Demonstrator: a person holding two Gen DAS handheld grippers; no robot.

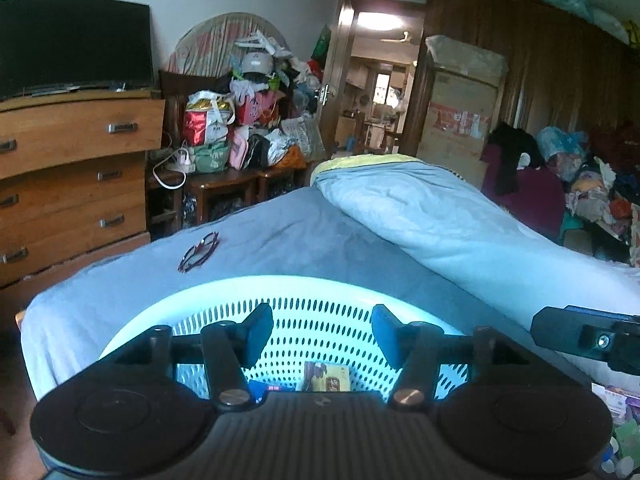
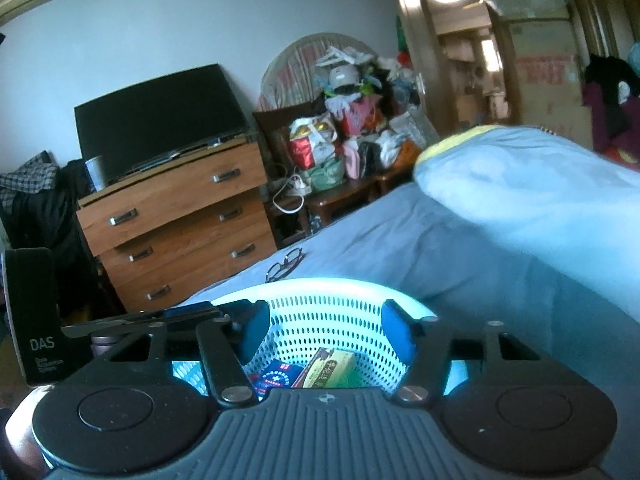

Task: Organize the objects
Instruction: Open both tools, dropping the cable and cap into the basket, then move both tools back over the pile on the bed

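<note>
A light blue perforated basket sits on the bed, also in the right wrist view. Inside lie a yellow-green box and a blue-red box; the yellow-green box shows in the left view too. A pair of glasses lies on the sheet beyond the basket, also seen from the right. My left gripper is open and empty above the basket. My right gripper is open and empty above it too.
A folded blue quilt lies on the bed at right. A wooden dresser with a TV stands left of the bed. Piled bags sit on a low table. A black DAS device stands at left.
</note>
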